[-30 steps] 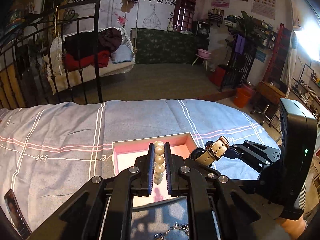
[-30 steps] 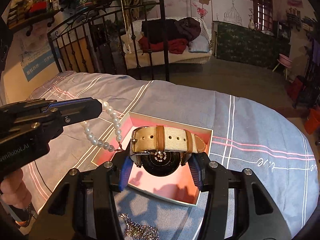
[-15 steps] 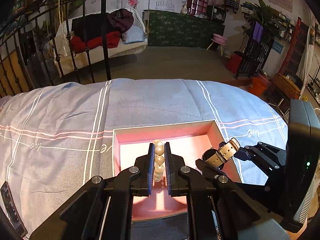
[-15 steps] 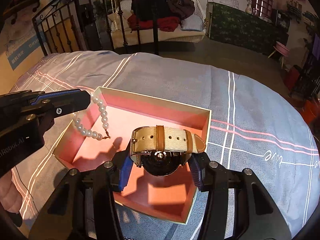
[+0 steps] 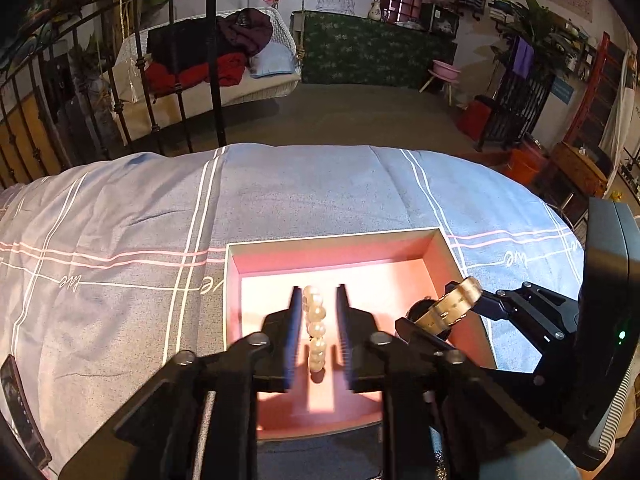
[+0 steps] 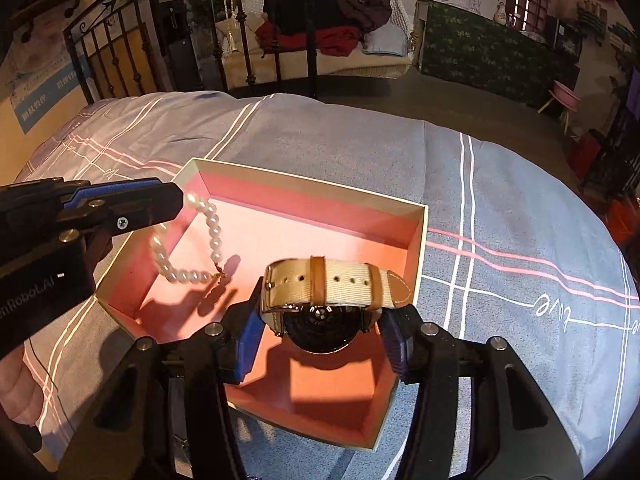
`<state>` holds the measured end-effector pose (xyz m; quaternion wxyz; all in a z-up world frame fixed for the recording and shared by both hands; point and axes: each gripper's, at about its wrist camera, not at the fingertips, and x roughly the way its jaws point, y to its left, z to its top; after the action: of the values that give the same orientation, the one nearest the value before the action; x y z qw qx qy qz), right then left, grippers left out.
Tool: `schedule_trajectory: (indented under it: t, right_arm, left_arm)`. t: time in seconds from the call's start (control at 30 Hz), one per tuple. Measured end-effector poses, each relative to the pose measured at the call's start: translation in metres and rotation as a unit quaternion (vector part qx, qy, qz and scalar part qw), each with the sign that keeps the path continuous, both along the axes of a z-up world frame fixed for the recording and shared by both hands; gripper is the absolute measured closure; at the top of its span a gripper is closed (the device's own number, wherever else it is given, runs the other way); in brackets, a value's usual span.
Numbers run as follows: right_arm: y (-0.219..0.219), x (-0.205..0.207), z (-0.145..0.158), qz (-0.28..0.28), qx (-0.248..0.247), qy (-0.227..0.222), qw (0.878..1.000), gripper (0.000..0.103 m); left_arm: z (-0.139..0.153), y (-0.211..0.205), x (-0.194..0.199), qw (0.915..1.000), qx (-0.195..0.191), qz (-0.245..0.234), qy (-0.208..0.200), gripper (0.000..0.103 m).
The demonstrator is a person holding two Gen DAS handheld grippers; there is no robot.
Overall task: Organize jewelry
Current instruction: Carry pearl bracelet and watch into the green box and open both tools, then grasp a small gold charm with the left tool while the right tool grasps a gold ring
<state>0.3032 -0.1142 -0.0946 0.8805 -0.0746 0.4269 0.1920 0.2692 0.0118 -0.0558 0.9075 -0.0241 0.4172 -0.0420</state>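
Observation:
An open pink-lined box (image 5: 336, 246) (image 6: 304, 192) lies on the blue-grey bedspread. My left gripper (image 5: 318, 298) is over the box; its fingers have parted and a pearl bracelet (image 5: 315, 330) hangs between them without touching the pads. In the right wrist view the pearl bracelet (image 6: 212, 236) dangles from the left gripper's tip (image 6: 176, 200) with its low end at the box floor. My right gripper (image 6: 320, 316) is shut on a watch (image 6: 336, 284) with a beige strap, held over the box's near right part. The watch also shows in the left wrist view (image 5: 448, 308).
A dark phone (image 5: 20, 412) lies on the bedspread at the far left. A silver chain (image 5: 439, 460) lies near the box's front edge. A black iron bed frame (image 6: 200, 40) stands behind the bed.
Both grippers moved forward and down over the box. The left gripper's fingers opened from a tight grip on the pearls. The bracelet's low end now reaches the box floor.

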Motion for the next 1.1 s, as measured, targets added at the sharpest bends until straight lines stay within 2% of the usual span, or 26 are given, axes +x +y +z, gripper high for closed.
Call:
schedule_trajectory:
  t: [0.03, 0.07, 0.1, 0.23, 0.27, 0.37, 0.47, 0.6, 0.73, 0.83, 0.87, 0.9, 0.97, 1.1]
  right_arm:
    - [-0.001, -0.002, 0.003, -0.002, 0.001, -0.006, 1.000, 0.032]
    - [-0.002, -0.006, 0.007, -0.005, 0.002, -0.018, 1.000, 0.019]
    - [-0.003, -0.009, 0.012, -0.005, 0.003, -0.029, 1.000, 0.018]
    - [-0.011, -0.022, 0.034, -0.017, 0.014, -0.065, 0.998, 0.014]
    - [-0.013, -0.026, 0.039, -0.019, 0.018, -0.074, 0.997, 0.010]
    - [-0.017, -0.042, 0.051, -0.026, 0.019, -0.104, 0.994, 0.009]
    - [-0.022, -0.060, 0.058, -0.032, 0.016, -0.125, 0.991, 0.006]
    - [-0.032, -0.087, 0.058, -0.040, 0.023, -0.132, 0.990, 0.006]
    - [-0.046, -0.116, 0.037, -0.044, 0.029, -0.097, 0.994, 0.006]
    - [-0.058, -0.135, 0.012, -0.049, 0.045, -0.048, 0.997, 0.006]
    - [-0.061, -0.141, 0.003, -0.048, 0.049, -0.033, 0.997, 0.009]
    - [-0.064, -0.148, -0.005, -0.049, 0.052, -0.020, 0.997, 0.017]
    - [-0.067, -0.159, -0.018, -0.052, 0.061, 0.006, 0.997, 0.026]
    - [-0.062, -0.175, -0.031, -0.042, 0.061, 0.029, 0.997, 0.027]
  left_arm:
    - [0.005, 0.002, -0.002, 0.9999, -0.002, 0.011, -0.008, 0.038]
    - [0.012, 0.005, -0.006, 0.9994, -0.006, 0.024, -0.024, 0.013]
    - [0.022, 0.007, -0.011, 0.9982, -0.010, 0.036, -0.047, 0.008]
    - [0.050, 0.008, -0.025, 0.9950, -0.012, 0.036, -0.092, 0.006]
    - [0.055, 0.007, -0.029, 0.9943, -0.012, 0.034, -0.101, 0.006]
    - [0.062, 0.004, -0.045, 0.9916, -0.002, 0.028, -0.126, 0.006]
    - [0.060, 0.000, -0.061, 0.9914, 0.002, 0.013, -0.130, 0.006]
    - [0.046, 0.000, -0.086, 0.9932, -0.006, -0.007, -0.116, 0.006]
    - [0.011, 0.006, -0.117, 0.9967, -0.019, -0.026, -0.074, 0.006]
    - [-0.021, 0.007, -0.140, 0.9987, -0.005, -0.035, -0.036, 0.006]
    - [-0.030, 0.006, -0.148, 0.9989, 0.005, -0.037, -0.028, 0.006]
    - [-0.038, 0.006, -0.154, 0.9990, 0.016, -0.036, -0.019, 0.007]
    - [-0.050, 0.006, -0.163, 0.9990, 0.022, -0.039, -0.006, 0.010]
    - [-0.062, 0.006, -0.158, 0.9987, 0.005, -0.047, 0.017, 0.019]
